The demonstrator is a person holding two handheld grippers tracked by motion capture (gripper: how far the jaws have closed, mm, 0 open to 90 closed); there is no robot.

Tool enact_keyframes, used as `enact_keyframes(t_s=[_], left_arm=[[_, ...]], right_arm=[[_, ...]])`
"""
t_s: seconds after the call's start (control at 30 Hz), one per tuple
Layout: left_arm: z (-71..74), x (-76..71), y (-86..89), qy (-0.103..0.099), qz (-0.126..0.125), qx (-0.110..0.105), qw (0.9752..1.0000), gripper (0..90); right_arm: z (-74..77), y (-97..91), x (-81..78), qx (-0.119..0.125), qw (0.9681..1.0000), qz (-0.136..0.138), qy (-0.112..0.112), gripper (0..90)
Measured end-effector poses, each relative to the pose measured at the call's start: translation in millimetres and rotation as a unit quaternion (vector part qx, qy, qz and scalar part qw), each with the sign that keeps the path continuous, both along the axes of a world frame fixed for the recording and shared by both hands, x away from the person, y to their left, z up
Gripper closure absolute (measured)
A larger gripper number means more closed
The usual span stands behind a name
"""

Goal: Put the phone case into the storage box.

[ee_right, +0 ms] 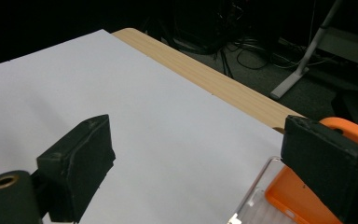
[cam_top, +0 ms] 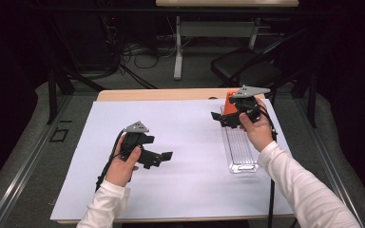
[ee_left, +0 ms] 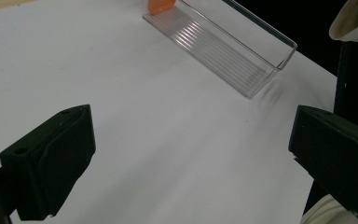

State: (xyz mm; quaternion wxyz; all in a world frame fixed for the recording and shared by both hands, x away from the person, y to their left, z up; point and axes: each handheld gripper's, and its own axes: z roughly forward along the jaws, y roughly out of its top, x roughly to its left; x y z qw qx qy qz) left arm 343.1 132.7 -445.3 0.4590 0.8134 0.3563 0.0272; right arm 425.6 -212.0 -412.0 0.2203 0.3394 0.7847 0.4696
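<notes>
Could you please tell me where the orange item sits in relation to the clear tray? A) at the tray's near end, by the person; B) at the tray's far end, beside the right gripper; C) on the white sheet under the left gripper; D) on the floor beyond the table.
B: the orange item stands at the far end of the clear tray, right by the open right gripper.
</notes>
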Motion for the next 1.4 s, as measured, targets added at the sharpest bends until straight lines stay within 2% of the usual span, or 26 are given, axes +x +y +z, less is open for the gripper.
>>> enact_keyframes(t_s=[0.37,0.57,0.8,1.1,1.4], left_arm=[[6.5,-2.3,2.2,-0.007,0.0,-0.004,1.0,0.7],[8.8,-2.3,3.0,-0.011,0.002,-0.008,0.9999,0.7],[9.4,-2.0,4.0,-0.012,0.002,-0.003,0.9999,0.7],[7.3,-2.2,2.9,-0.009,0.003,-0.002,1.0,0.7],[8.5,-2.5,6.1,-0.011,0.007,-0.001,0.9999,0.7]], right_arm=[[-0.4,19.6,-17.8,0.001,0.9996,0.027,-0.006,8.7],[-5.3,29.7,-27.5,0.003,0.999,0.045,-0.002,8.7],[-9.5,39.7,-38.4,0.0,0.998,0.064,-0.001,8.7],[-23.1,42.3,-51.9,0.019,0.9975,0.068,0.002,8.7],[-35.5,43.2,-60.8,0.015,0.9973,0.071,0.002,8.7]])
